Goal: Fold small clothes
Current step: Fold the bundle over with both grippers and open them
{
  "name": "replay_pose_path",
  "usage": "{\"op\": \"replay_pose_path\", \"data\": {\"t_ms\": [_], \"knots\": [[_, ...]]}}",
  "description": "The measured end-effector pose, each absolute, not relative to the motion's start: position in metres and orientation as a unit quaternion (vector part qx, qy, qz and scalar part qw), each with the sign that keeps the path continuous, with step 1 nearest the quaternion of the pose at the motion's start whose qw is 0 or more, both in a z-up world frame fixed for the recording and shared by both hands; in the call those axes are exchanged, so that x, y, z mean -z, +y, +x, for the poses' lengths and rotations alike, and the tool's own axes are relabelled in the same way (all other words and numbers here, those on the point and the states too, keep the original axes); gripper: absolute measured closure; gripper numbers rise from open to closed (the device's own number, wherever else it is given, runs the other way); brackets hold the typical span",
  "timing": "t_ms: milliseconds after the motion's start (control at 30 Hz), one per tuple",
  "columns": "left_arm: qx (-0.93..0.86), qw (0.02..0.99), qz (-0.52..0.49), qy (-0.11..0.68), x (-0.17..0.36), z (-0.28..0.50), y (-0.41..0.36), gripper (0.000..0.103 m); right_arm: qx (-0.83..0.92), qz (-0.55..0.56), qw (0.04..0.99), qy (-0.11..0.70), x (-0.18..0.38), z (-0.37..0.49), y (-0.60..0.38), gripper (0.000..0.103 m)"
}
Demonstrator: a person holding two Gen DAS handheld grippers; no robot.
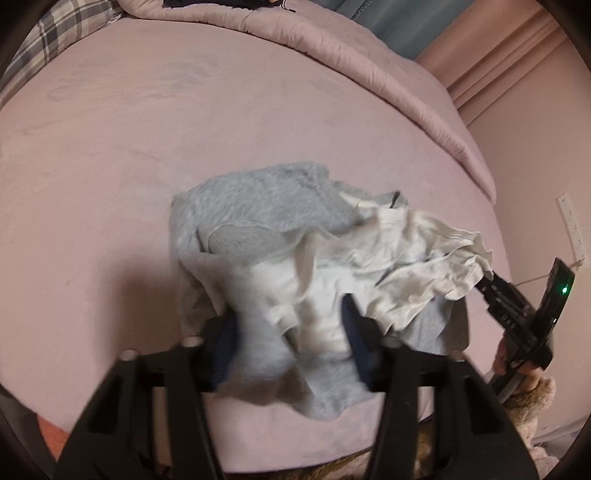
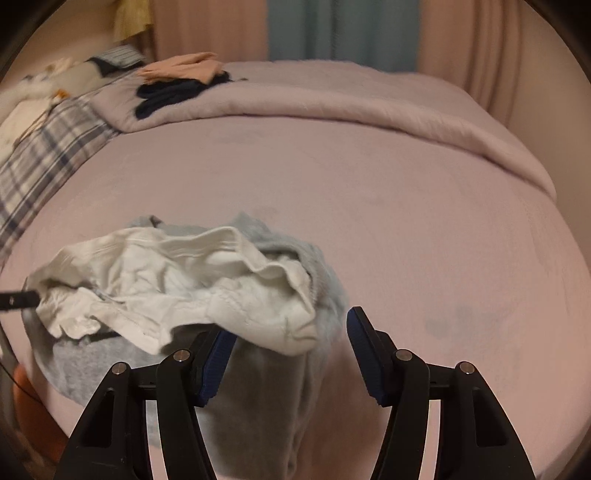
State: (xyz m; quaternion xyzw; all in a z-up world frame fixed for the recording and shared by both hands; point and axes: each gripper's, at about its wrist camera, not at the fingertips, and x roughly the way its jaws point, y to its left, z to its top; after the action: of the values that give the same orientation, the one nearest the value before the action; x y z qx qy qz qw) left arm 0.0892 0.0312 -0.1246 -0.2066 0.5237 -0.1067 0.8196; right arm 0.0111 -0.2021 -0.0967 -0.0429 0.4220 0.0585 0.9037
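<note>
A crumpled heap of small clothes lies on the pink bed near its front edge: a white garment on top of grey garments. In the right wrist view the white garment lies over the grey cloth. My left gripper is open, its blue-padded fingers standing either side of the near part of the heap. My right gripper is open over the heap's right end; in the left wrist view its tip touches the white garment's right edge.
A folded pink quilt lies across the far side of the bed, with dark and peach clothes on it. A plaid pillow lies at the far left. Curtains and a wall stand behind.
</note>
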Motion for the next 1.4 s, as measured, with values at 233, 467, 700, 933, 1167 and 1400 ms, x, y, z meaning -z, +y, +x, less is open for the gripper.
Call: {"op": "replay_pose_path", "data": {"t_ms": [233, 467, 700, 933, 1167, 1400], "knots": [[0.08, 0.824, -0.229, 0.512, 0.116, 0.111, 0.047, 0.084, -0.076, -0.029, 0.905, 0.417, 0.096, 0.041, -0.192, 0.086], [0.058, 0.841, -0.213, 0.494, 0.099, 0.106, 0.058, 0.048, -0.047, 0.014, 0.905, 0.421, 0.097, 0.063, -0.2, 0.089], [0.075, 0.842, -0.199, 0.496, 0.102, 0.11, 0.056, 0.039, -0.002, 0.022, 0.887, 0.461, 0.12, 0.081, -0.201, 0.093], [0.074, 0.834, -0.186, 0.514, 0.121, 0.134, 0.054, 0.026, -0.017, 0.063, 0.877, 0.476, 0.113, 0.073, -0.218, 0.07], [0.086, 0.828, -0.154, 0.533, 0.148, 0.154, 0.047, 0.018, -0.048, 0.104, 0.865, 0.488, 0.119, 0.068, -0.231, 0.049], [0.111, 0.814, -0.168, 0.545, 0.169, 0.165, 0.037, 0.065, -0.056, 0.09, 0.867, 0.487, 0.121, 0.072, -0.225, 0.052]]}}
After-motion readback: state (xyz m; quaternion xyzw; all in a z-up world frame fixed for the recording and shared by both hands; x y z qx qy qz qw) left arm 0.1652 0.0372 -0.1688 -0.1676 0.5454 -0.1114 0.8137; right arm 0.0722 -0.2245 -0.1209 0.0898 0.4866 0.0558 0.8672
